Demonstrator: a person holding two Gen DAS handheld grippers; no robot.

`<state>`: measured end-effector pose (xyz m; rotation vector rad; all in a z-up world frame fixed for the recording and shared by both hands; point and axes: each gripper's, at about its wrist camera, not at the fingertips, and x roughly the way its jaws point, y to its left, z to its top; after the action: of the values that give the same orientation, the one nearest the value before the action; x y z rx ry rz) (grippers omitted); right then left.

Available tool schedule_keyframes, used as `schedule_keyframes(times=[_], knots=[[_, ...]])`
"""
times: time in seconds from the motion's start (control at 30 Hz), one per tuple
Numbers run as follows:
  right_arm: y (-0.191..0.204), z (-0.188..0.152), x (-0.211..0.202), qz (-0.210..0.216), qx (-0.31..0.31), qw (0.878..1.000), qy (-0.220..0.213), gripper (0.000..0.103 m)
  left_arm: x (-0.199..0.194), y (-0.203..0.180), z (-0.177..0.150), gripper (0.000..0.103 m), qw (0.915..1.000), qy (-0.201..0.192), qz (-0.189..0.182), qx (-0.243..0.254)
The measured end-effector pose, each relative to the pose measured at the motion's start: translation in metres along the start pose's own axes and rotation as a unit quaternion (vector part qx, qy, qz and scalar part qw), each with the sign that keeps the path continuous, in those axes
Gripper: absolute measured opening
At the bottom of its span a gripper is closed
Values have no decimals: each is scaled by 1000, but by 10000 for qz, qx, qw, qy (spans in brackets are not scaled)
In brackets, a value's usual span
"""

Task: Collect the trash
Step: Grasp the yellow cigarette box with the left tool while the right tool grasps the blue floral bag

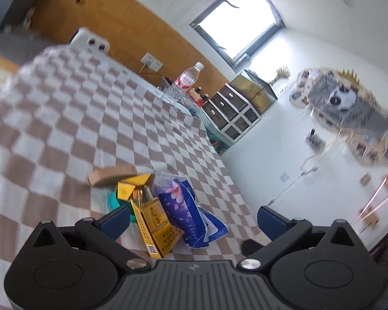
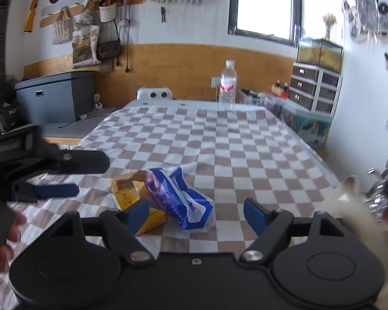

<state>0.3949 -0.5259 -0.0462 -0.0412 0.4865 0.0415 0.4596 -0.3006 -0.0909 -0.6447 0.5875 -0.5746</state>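
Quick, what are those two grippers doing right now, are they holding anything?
Left gripper: open, holding nothing; yellow box and blue wrapper lie just ahead.
Right gripper: open, holding nothing, aimed at the same pile.

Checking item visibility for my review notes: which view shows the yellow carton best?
The left wrist view: the yellow carton lies close, its printed face and open flap plain. In the right wrist view a blue finger pad and the blue wrapper hide much of it.

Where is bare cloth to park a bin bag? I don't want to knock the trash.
Free: the checked cloth between the water bottle and the blue wrapper, plus its right side. Crowded: near left, where yellow box and both grippers meet.
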Motion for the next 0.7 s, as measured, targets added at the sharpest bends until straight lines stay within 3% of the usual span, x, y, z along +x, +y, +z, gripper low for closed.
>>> schedule_keyframes(times=[0.1,0.2,0.33,0.47,0.5,0.6,0.7], knots=[[-5,-2,27,-27,67,9999,69,82,8,17,-7,103,9995,-101,-76,-275],[-12,-6,52,161,278,9992,223,82,15,26,-15,103,9992,-63,29,-382],[-18,-10,78,73,316,9992,243,82,18,31,-15,103,9993,-31,-37,-383],[-26,-17,96,469,485,9976,156,81,23,37,-17,103,9991,-17,-82,-414],[-27,-19,100,529,496,9972,182,79,24,36,-18,103,9994,-30,-96,-342],[-21,-20,110,581,319,9970,391,56,27,31,-22,103,9999,12,-60,-141],[-10,-20,106,604,-43,9975,357,49,29,28,-25,103,10000,34,-71,-60]])
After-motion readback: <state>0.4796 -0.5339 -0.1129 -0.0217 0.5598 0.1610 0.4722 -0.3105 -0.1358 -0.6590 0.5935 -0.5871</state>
